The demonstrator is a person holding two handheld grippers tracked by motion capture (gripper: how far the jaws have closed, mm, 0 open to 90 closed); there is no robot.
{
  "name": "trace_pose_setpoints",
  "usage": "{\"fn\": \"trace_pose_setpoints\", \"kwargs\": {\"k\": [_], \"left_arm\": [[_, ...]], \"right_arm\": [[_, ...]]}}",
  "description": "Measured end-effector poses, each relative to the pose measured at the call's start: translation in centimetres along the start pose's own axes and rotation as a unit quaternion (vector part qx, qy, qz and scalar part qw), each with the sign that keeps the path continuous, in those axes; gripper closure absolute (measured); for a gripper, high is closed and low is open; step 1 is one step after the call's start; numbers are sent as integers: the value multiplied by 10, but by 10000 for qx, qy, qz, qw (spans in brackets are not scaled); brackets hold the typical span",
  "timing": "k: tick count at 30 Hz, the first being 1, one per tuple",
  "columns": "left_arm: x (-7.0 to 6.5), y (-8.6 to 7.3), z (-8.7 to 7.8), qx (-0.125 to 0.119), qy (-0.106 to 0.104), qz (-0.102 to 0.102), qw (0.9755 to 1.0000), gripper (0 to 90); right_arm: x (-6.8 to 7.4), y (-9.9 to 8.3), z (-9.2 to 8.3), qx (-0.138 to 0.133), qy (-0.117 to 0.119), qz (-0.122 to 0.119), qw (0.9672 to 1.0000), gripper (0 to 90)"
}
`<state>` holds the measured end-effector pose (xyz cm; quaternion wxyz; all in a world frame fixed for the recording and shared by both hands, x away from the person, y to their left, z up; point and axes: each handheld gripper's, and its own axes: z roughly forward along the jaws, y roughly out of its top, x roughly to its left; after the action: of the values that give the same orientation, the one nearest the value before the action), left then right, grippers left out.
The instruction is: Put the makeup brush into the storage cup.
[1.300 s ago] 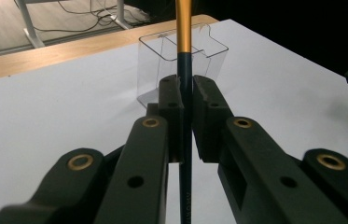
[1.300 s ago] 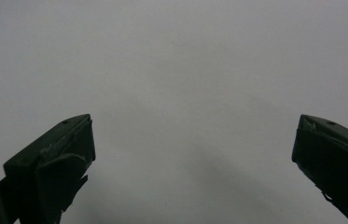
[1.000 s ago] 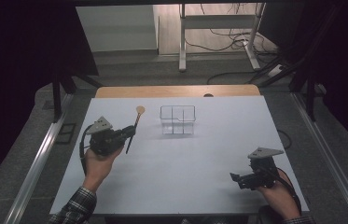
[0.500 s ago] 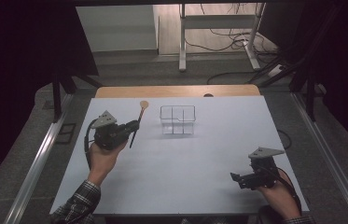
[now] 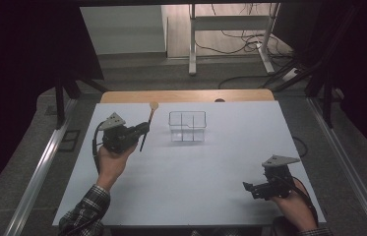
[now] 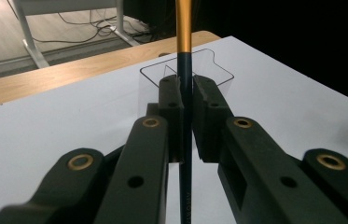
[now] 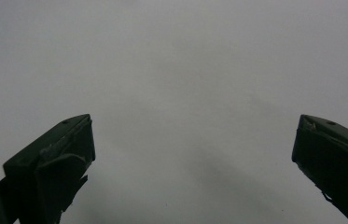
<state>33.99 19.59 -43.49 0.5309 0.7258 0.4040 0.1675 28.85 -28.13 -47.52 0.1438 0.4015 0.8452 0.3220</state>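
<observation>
My left gripper [image 5: 144, 129] is shut on a slim spoon [image 5: 147, 123] with a dark handle and a tan round head that points toward the far edge of the table. In the left gripper view the two jaws of that gripper [image 6: 185, 93] clamp the dark handle of the spoon [image 6: 184, 42], which runs upright between them. A clear plastic divided box [image 5: 187, 126] stands just right of the spoon, and shows beyond the jaws as a clear box [image 6: 218, 70]. At the front right my right gripper [image 5: 249, 189] is open, its jaws [image 7: 192, 154] wide apart over bare white table.
The white table [image 5: 196, 172] has a wooden strip [image 5: 186, 96] along its far edge. Metal rails [image 5: 38, 172] run down both sides. Beyond the table are a desk frame [image 5: 230, 29] and cables on the floor.
The left hand with the spoon has drifted a little to the right and toward the far edge. The right hand has stayed where it was.
</observation>
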Motion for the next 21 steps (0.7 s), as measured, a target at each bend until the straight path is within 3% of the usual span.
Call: {"fn": "trace_pose_setpoints", "kwargs": {"k": [9, 21], "left_arm": [[6, 4, 11, -18, -30, -115, 9999, 833], [10, 13, 25, -15, 28, -83, 10000, 834]], "right_arm": [[0, 0, 0, -2, 4, -4, 10000, 0], [0, 0, 0, 1, 10, -8, 10000, 0]]}}
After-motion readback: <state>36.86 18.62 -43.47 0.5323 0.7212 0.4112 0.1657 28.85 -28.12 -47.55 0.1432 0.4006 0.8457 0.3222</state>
